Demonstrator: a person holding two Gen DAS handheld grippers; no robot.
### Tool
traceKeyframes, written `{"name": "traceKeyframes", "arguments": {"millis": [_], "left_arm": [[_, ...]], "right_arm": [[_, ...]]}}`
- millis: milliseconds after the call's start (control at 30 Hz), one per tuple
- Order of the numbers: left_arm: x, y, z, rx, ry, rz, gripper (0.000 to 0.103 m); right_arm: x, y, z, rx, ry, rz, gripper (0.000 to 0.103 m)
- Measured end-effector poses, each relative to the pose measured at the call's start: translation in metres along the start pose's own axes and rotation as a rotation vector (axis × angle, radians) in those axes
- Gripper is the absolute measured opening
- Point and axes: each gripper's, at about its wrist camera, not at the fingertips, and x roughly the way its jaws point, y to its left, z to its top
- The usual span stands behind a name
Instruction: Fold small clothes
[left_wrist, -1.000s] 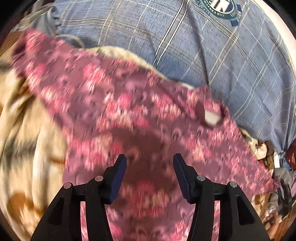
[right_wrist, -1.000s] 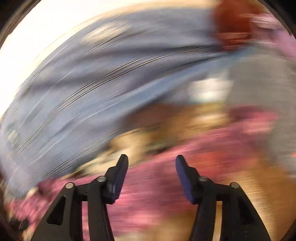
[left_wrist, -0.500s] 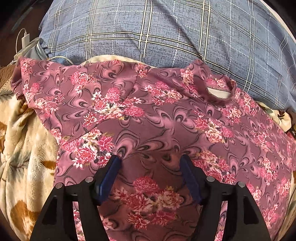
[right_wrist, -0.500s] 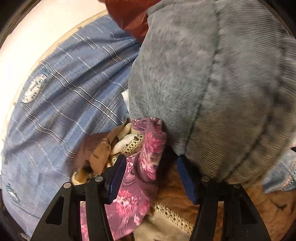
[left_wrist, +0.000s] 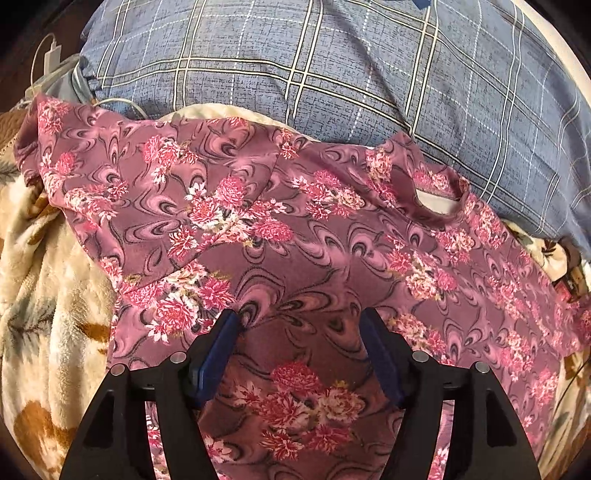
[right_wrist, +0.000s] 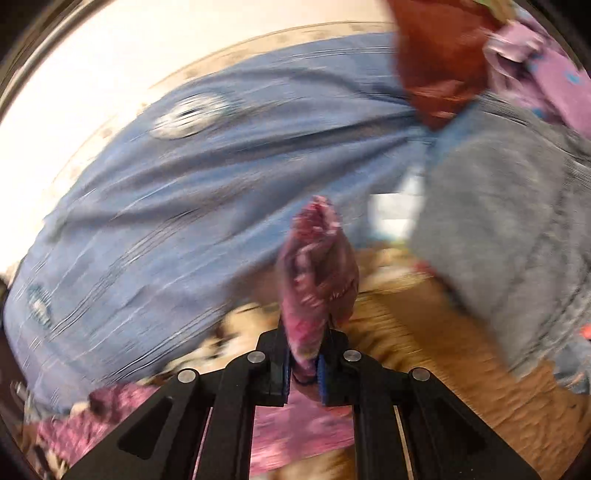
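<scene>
You are working the left gripper over the shirt, which is lying flat and leaving free passage from 9 to 3 o'clock. The pillow is walling off 12 o'clock. Around your right gripper, the pillow is crowding 10 o'clock and a grey bundle is blocking 2 o'clock, leaving a narrow lane at 12.

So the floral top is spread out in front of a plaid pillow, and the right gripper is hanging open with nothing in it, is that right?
Not quite. The right gripper isn't empty: the right wrist view shows its jaws closing on a bunched piece of the floral top. The rest holds: the left wrist view shows the top spread out in front of the plaid pillow.
</scene>
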Motion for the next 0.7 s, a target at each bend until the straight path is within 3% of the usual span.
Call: {"name": "traceKeyframes", "arguments": {"millis": [267,500,700], "left_arm": [[-0.011,0.012,0.004,-0.01,-0.015,-0.031,0.068],[-0.035,0.039,0.008,-0.06,-0.07,-0.072,0.068],[-0.05,0.075,0.012,-0.157,-0.094,-0.107,0.068]], "right_arm": [[0.02,0.155,-0.068,-0.183,0.153,0.25,0.01],[0.044,0.267,-0.149,-0.278,0.3,0.392,0.01],[0.045,0.338,-0.214,-0.348,0.403,0.475,0.011]]}}
